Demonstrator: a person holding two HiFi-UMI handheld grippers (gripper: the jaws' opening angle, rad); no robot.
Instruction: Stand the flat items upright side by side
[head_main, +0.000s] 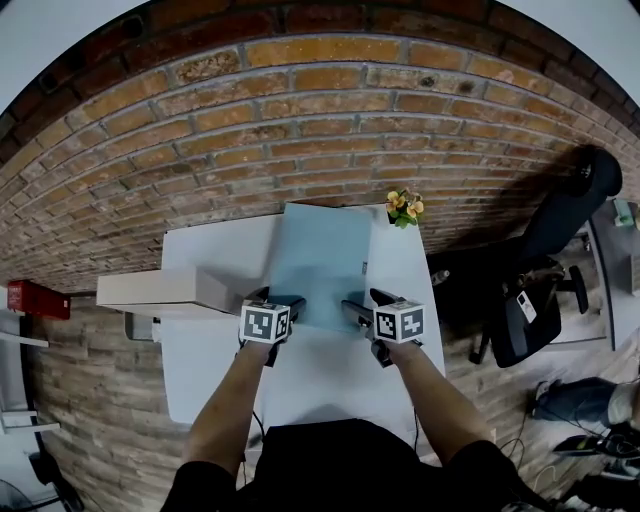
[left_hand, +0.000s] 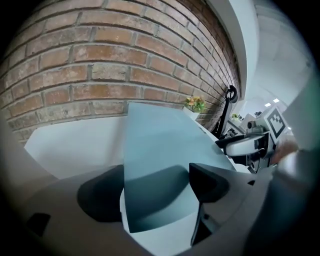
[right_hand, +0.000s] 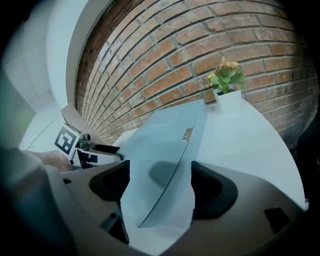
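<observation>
A pale blue flat item (head_main: 320, 258) lies on the white table (head_main: 320, 375) in front of the brick wall; a small label shows on its edge in the right gripper view. My left gripper (head_main: 278, 302) is at its near left corner. That corner (left_hand: 150, 165) sits between the wide jaws (left_hand: 152, 192), with no pad visibly pressing it. My right gripper (head_main: 364, 302) is at the near right corner. Its jaws (right_hand: 160, 187) straddle the item's thin edge (right_hand: 172, 165) with a gap on both sides. I cannot tell whether the near edge is raised off the table.
A small potted plant (head_main: 405, 207) stands at the table's far right corner by the wall. A beige box (head_main: 165, 290) juts out at the table's left. A black office chair (head_main: 560, 235) stands to the right, and a red object (head_main: 38, 298) lies far left.
</observation>
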